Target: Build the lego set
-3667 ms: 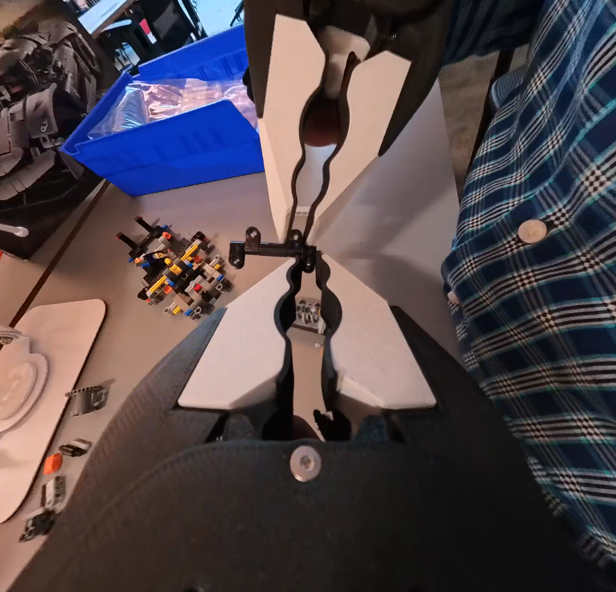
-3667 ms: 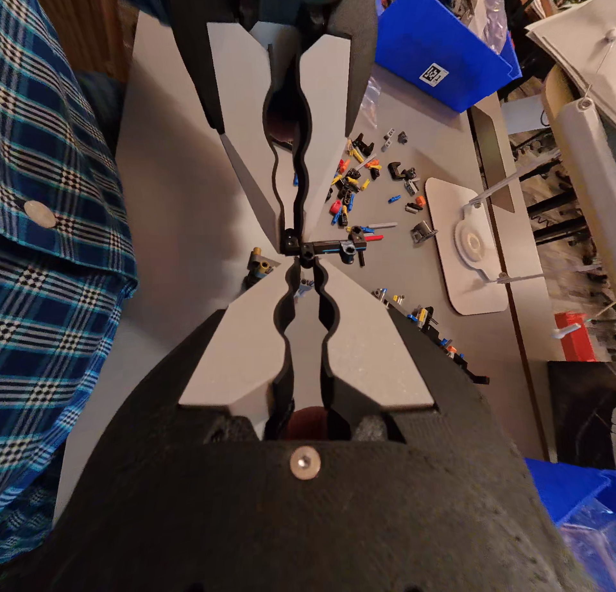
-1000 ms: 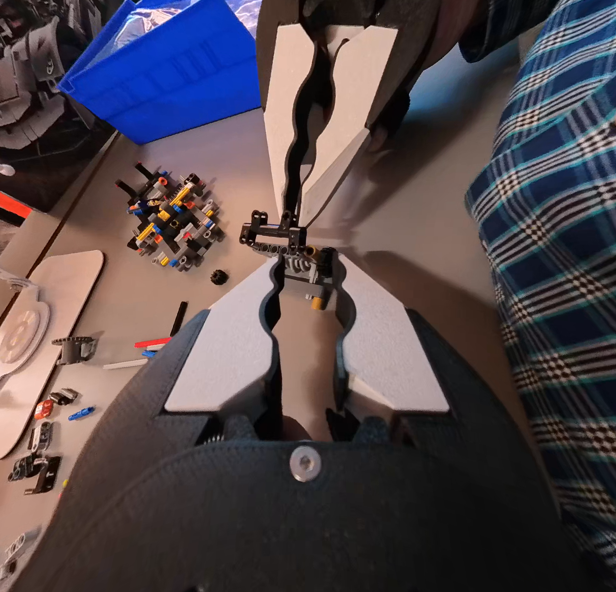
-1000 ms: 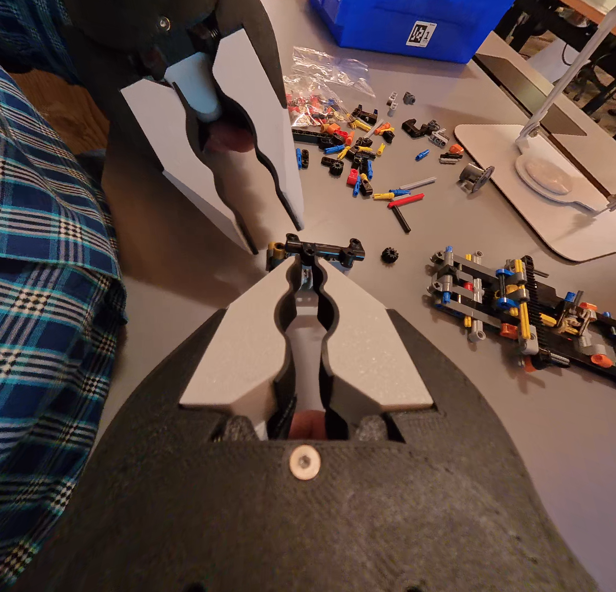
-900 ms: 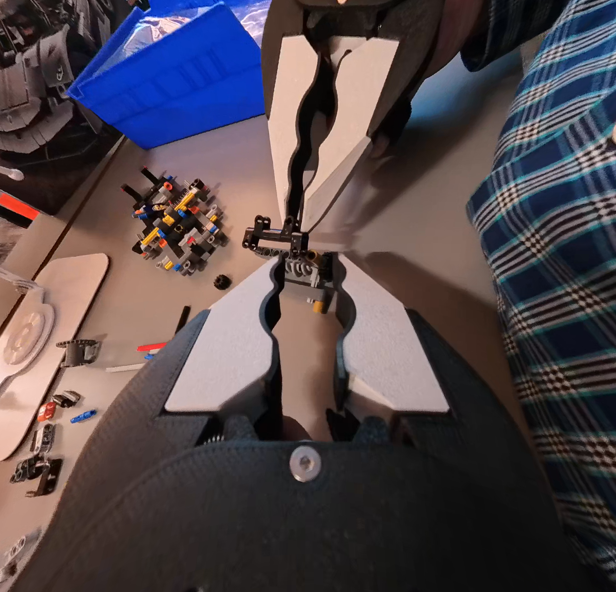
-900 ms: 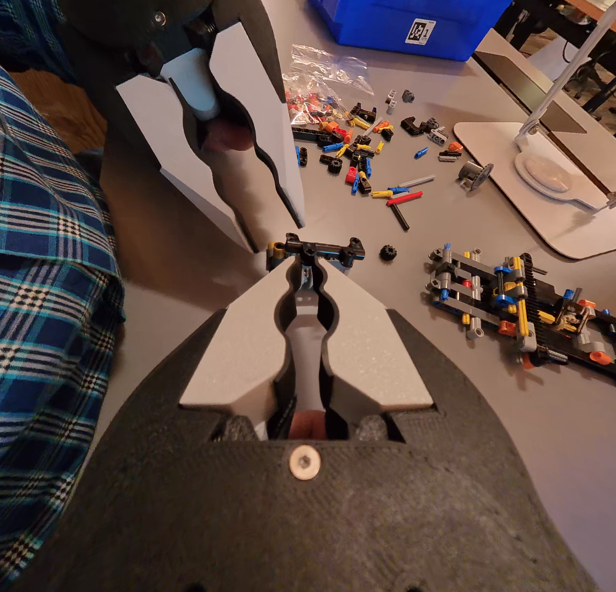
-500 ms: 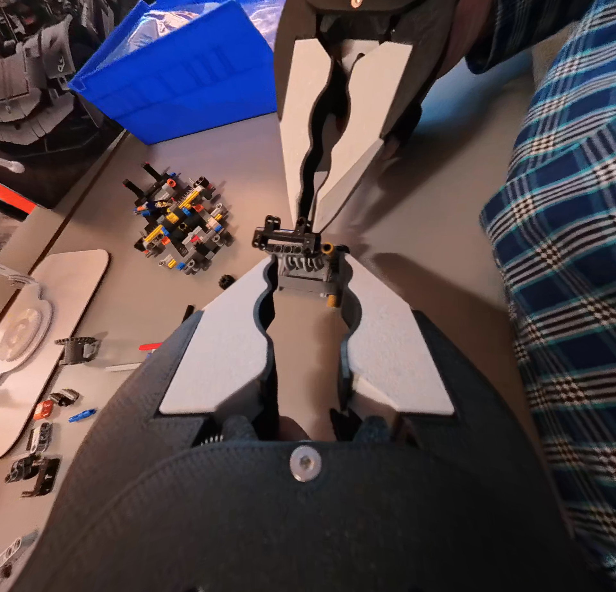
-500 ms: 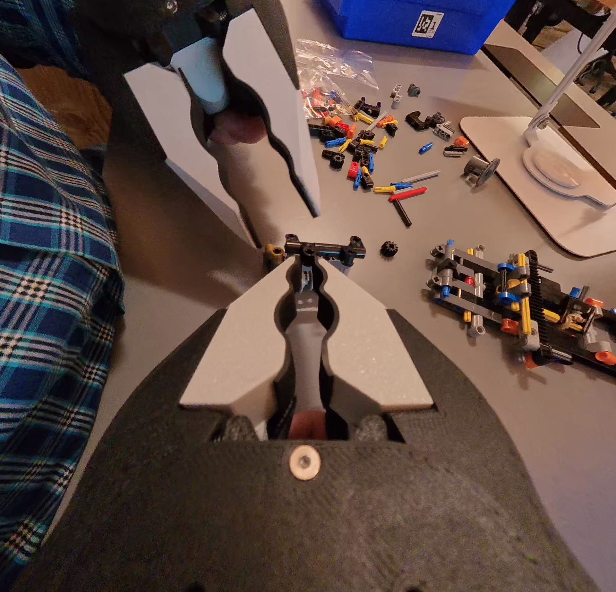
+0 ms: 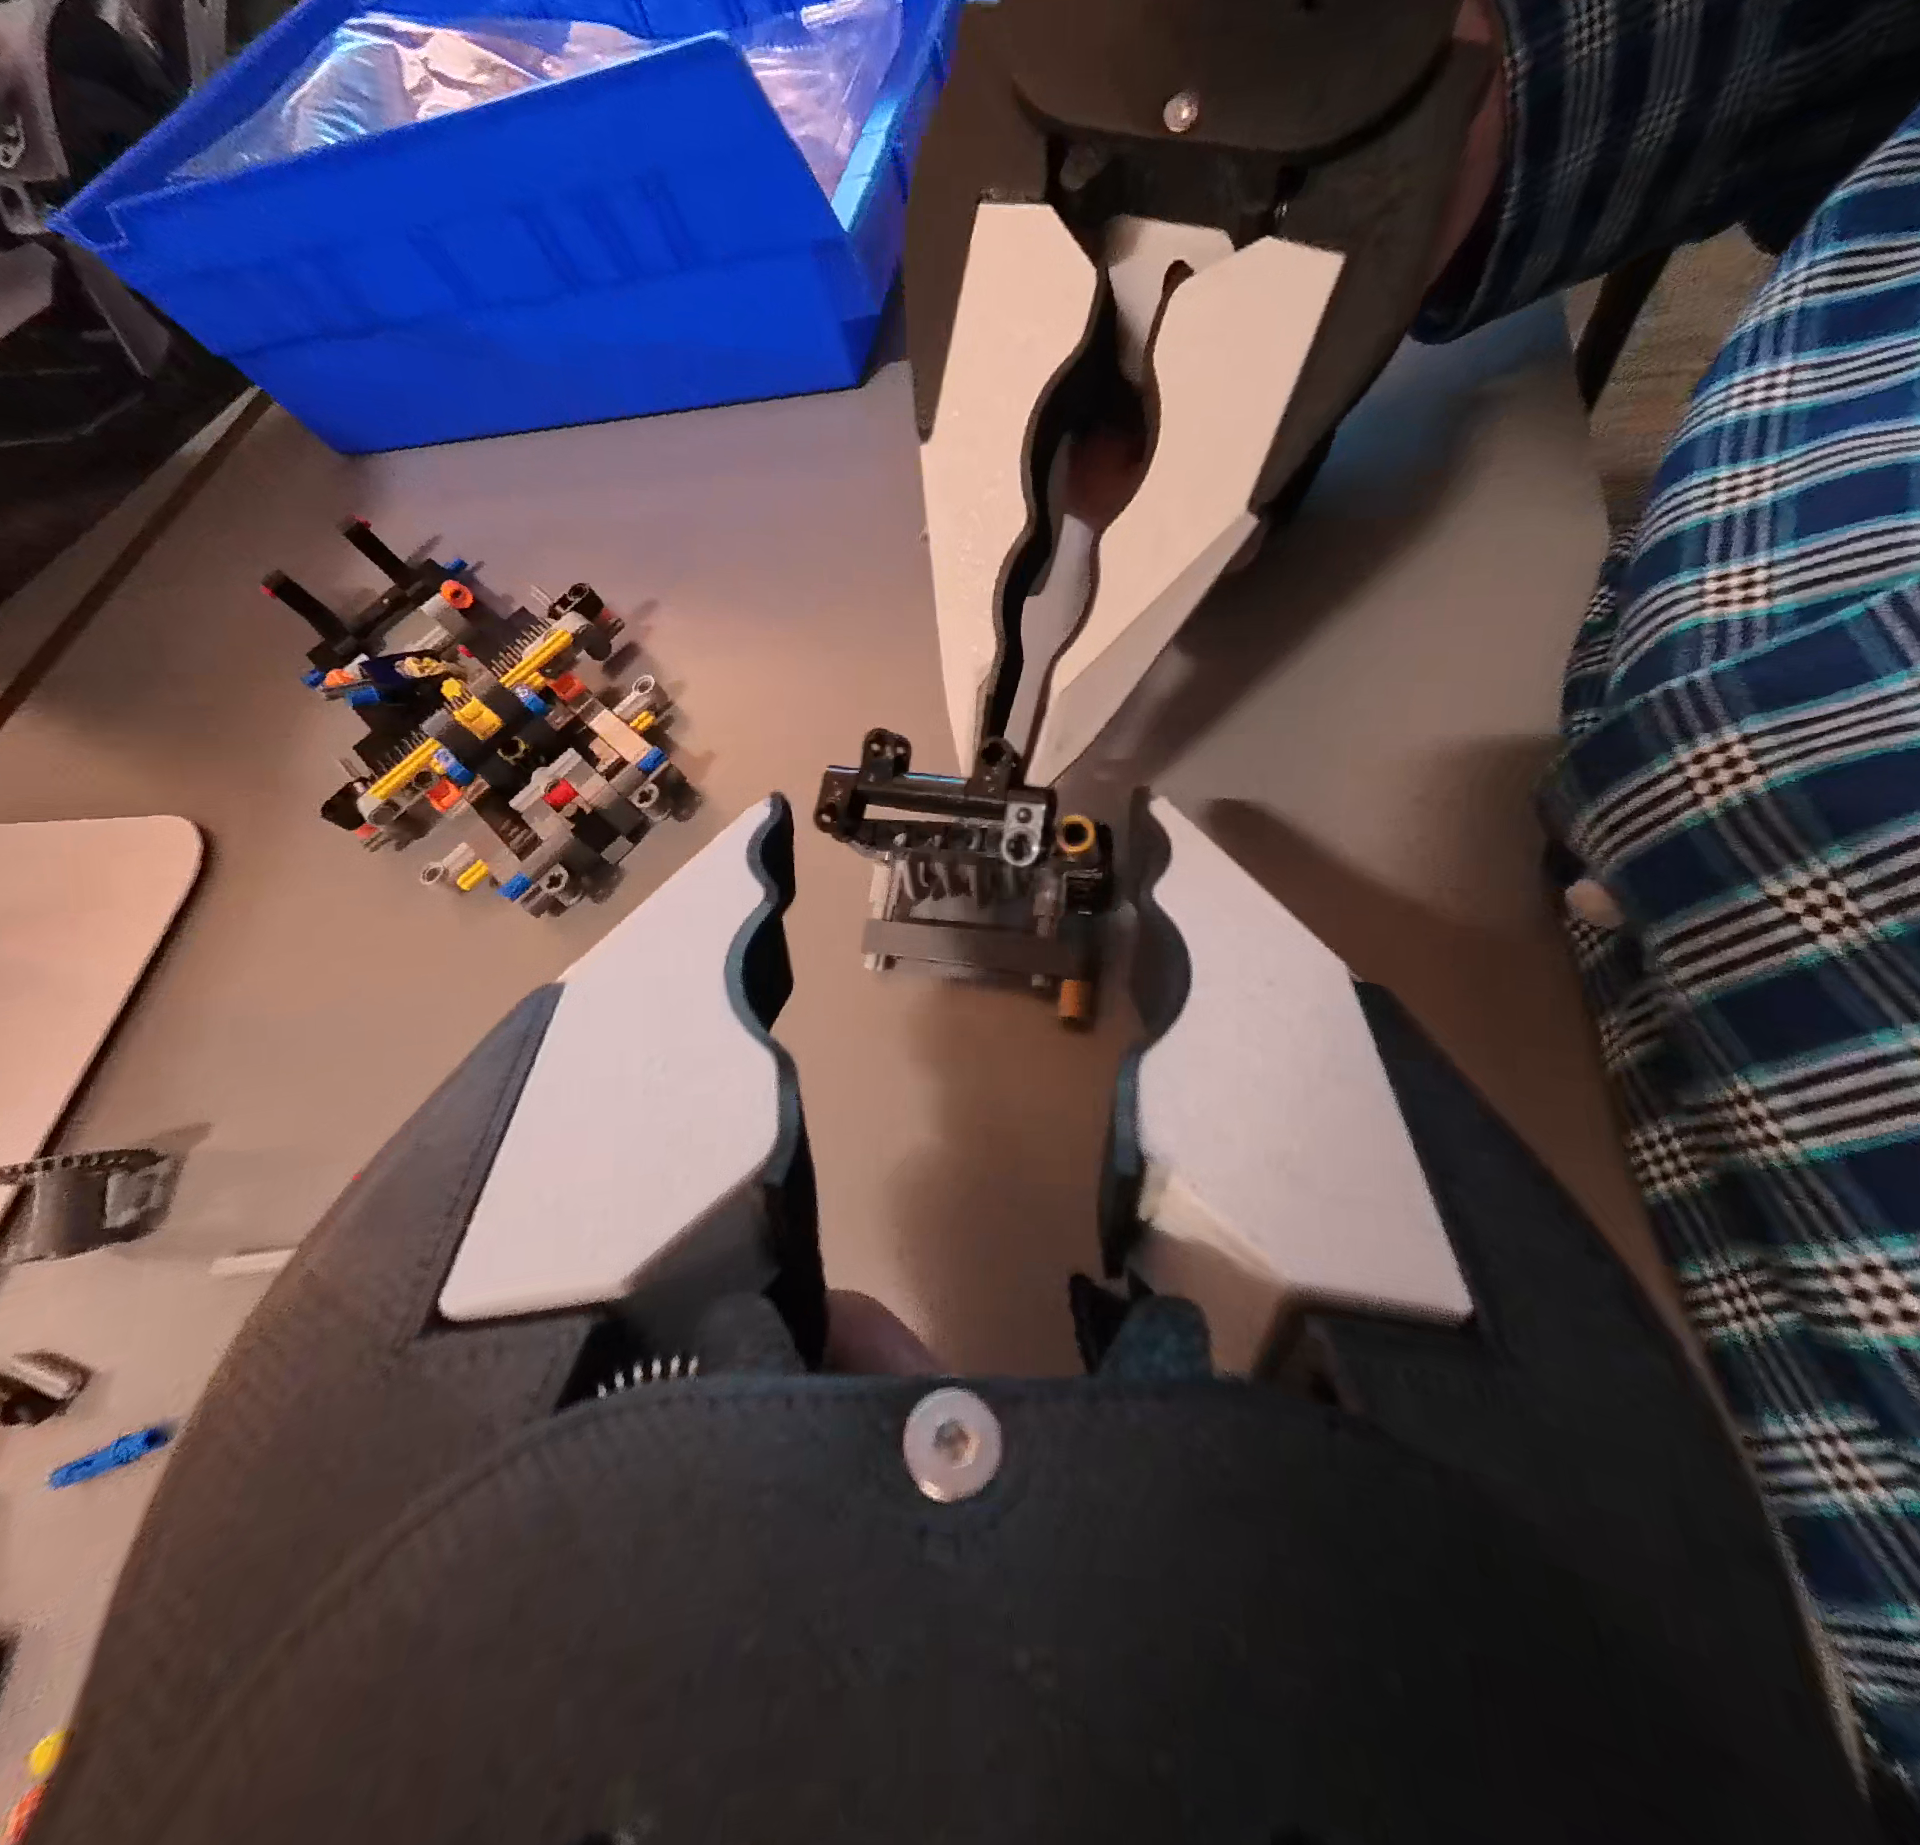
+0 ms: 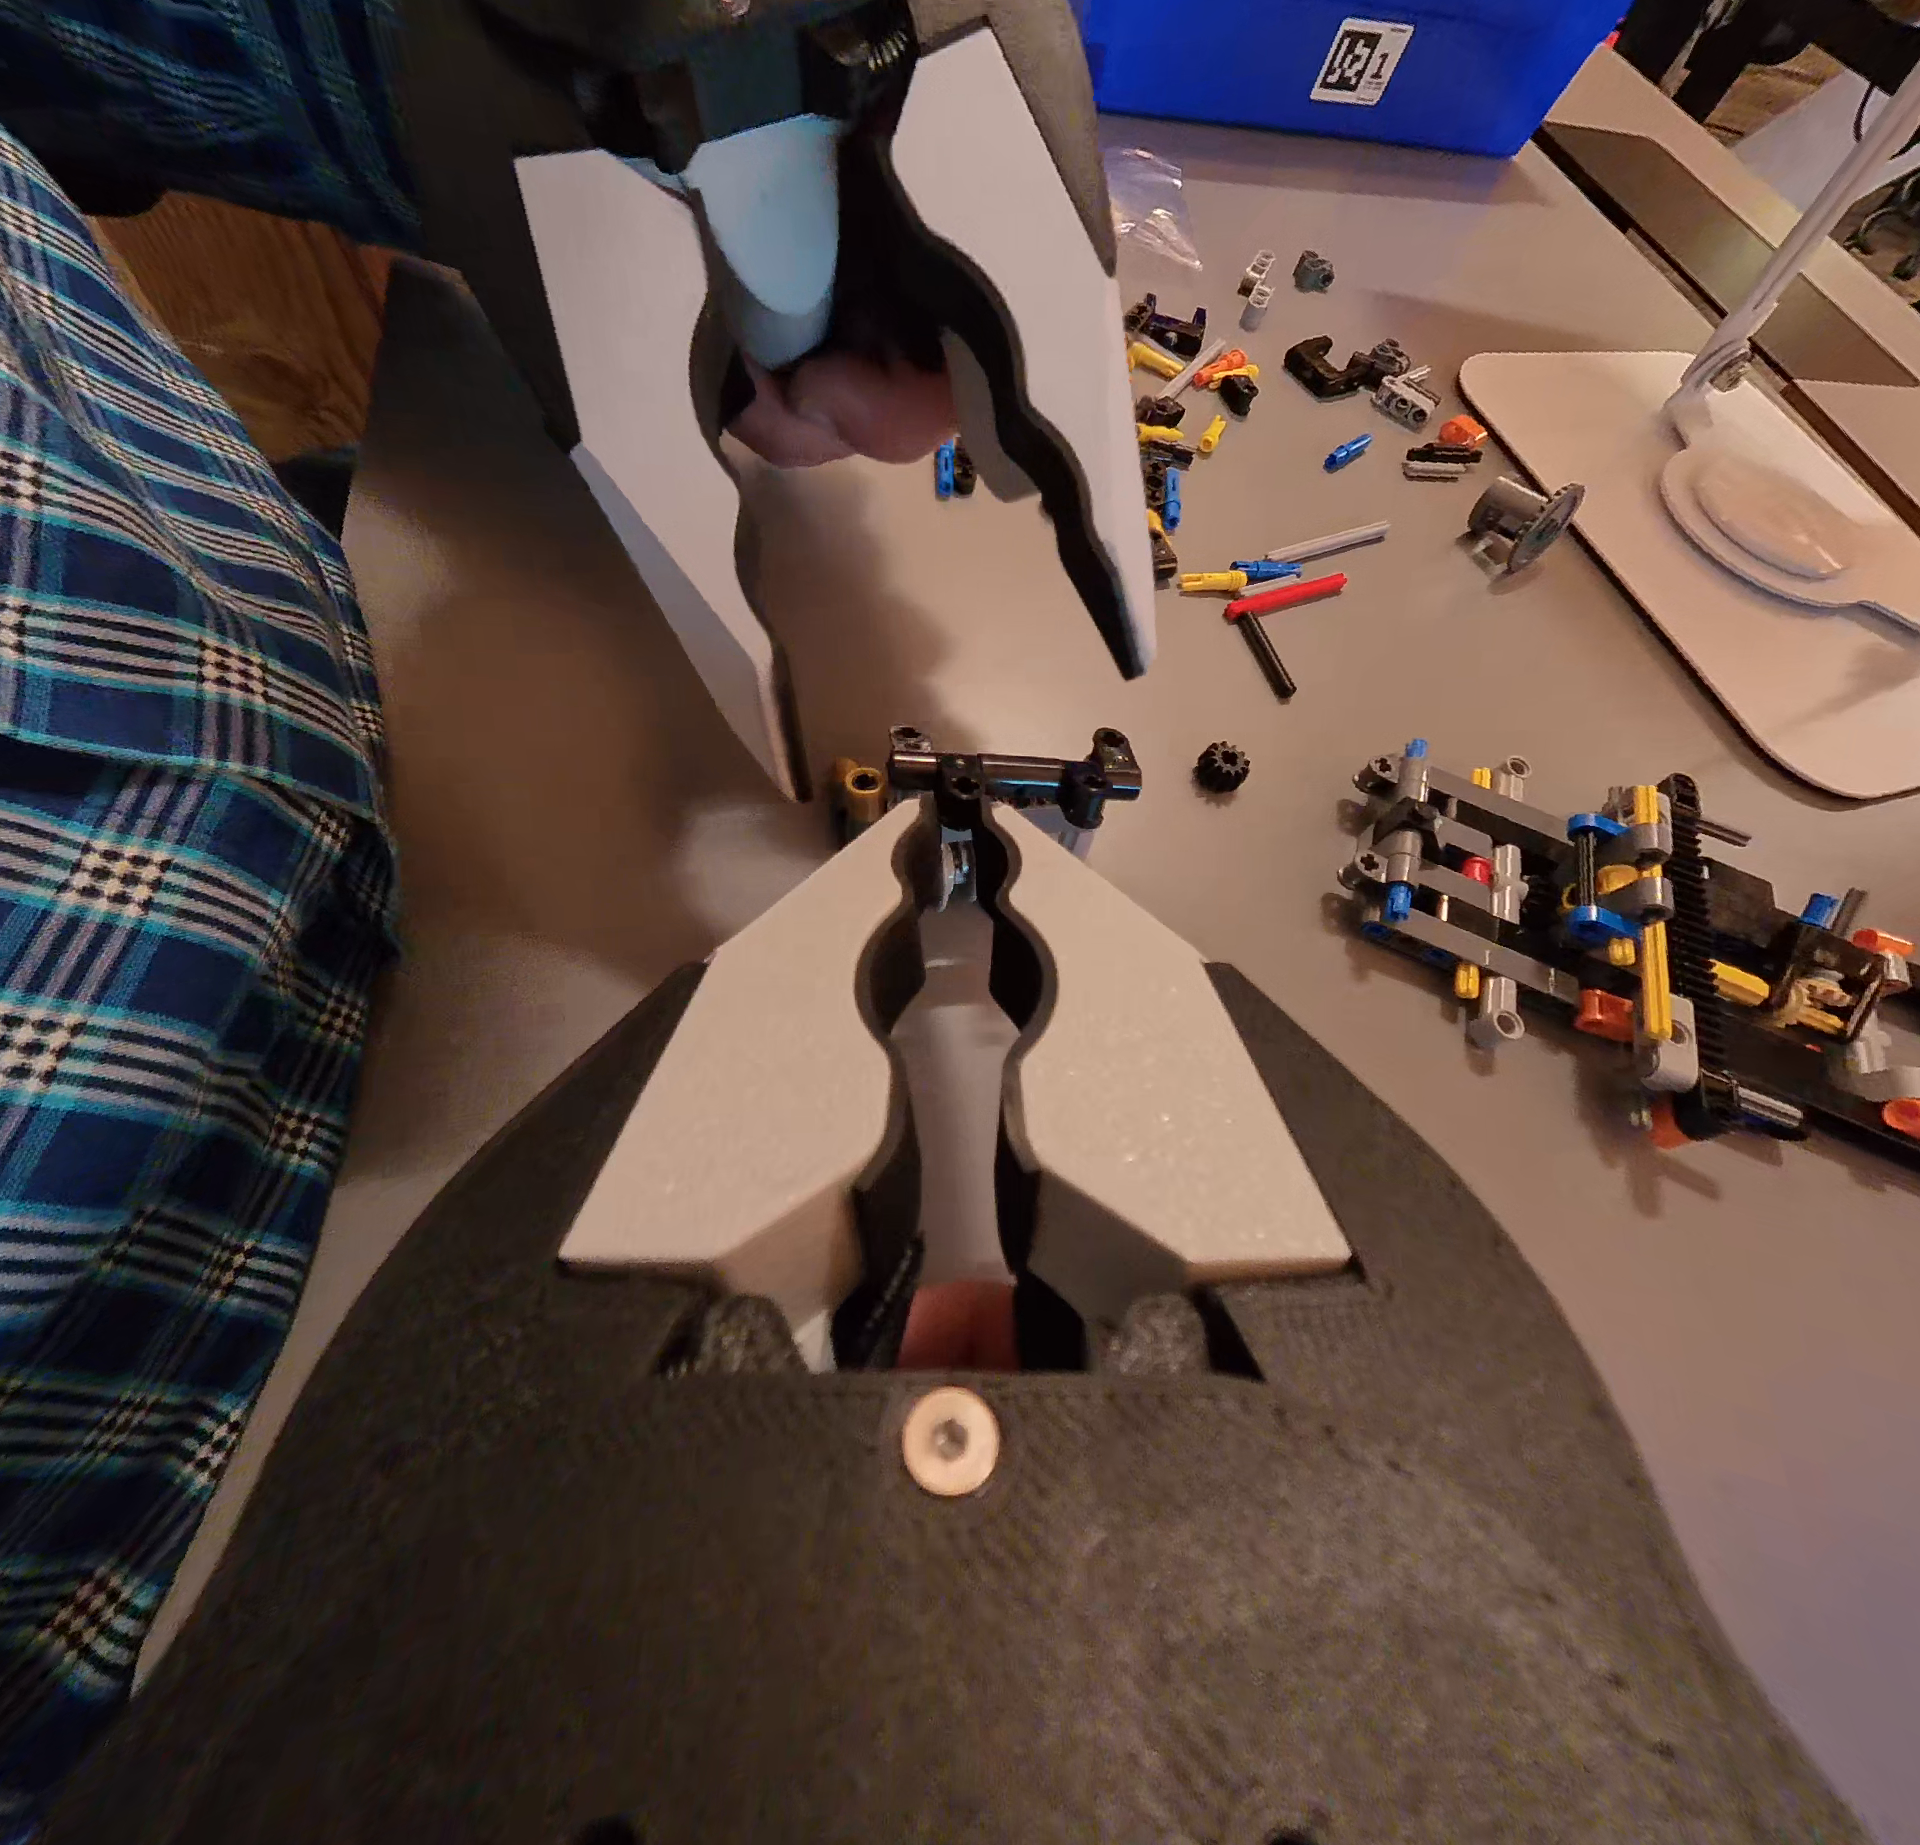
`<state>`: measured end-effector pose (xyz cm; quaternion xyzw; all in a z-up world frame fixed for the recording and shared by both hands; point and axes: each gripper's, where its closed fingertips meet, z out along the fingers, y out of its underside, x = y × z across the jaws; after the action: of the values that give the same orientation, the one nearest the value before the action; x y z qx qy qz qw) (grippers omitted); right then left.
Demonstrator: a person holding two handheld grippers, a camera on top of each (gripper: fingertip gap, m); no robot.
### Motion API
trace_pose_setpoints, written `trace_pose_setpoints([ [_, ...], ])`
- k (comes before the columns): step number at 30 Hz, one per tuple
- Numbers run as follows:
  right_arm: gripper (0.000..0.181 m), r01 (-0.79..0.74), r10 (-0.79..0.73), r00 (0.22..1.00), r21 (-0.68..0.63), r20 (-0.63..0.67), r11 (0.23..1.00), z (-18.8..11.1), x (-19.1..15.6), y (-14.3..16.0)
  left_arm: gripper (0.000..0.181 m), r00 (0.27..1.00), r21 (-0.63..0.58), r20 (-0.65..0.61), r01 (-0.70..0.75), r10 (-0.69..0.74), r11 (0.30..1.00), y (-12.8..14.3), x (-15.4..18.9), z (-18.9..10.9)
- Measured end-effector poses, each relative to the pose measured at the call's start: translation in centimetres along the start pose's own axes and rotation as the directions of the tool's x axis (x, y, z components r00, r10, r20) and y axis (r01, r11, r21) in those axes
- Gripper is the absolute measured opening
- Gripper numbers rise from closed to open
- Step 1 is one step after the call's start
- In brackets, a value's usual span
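Observation:
A small grey and black sub-assembly (image 9: 971, 907) with a tan pin sits on the grey table. My left gripper (image 9: 964, 819) is open, with its fingers either side of the sub-assembly and apart from it. My right gripper (image 10: 961, 819) is shut on a black beam piece (image 10: 1008, 769) and holds it against the sub-assembly's top edge. In the left wrist view the right gripper (image 9: 1013, 756) comes down from above onto the beam (image 9: 925, 793). In the right wrist view the open left gripper (image 10: 961, 725) hangs above the beam. A larger chassis build (image 9: 488, 735) (image 10: 1621, 954) lies to the side.
A blue bin (image 9: 499, 237) (image 10: 1351, 19) stands at the back. Loose parts (image 10: 1226, 507) and a black gear (image 10: 1221, 765) lie beyond the beam. A white stand base (image 10: 1662, 507) (image 9: 73, 964) sits nearby. A person's plaid shirt (image 9: 1766, 756) (image 10: 156, 756) borders the table edge. Only a small space, under 4 cm, lies between the two pairs of fingers. It is some 7 cm from my left tips to the black gear (image 10: 1221, 765).
My left gripper has opened wide, let go of the sub-assembly and drawn back a little. My right gripper stays shut on the black beam at the sub-assembly's top.

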<state>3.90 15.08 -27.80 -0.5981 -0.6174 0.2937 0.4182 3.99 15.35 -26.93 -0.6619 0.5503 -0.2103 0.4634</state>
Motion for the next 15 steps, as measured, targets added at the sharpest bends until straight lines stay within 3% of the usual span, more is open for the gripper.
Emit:
trace_pose_setpoints([
  [1, 0.003, 0.0, 0.0, 1.0, 0.0, 0.004, 1.0, 0.0, 0.0, 0.0, 0.061, 1.0, 0.001, -0.007, 0.004, -0.004, 1.0, 0.0, -0.1, 0.0],
  [12, 0.003, -0.009, 0.009, 0.999, 0.003, 0.045, 1.0, -0.1, 0.1, 0.1, 0.089, 0.996, -0.117, -0.075, 0.028, -0.037, 0.993, 1.7, 0.2, 2.4],
  [15, 0.003, -0.009, 0.009, 0.999, 0.003, 0.054, 1.0, -0.1, 0.1, 0.1, 0.079, 0.996, -0.154, -0.079, 0.023, -0.035, 0.988, 2.1, 0.2, 2.9],
])
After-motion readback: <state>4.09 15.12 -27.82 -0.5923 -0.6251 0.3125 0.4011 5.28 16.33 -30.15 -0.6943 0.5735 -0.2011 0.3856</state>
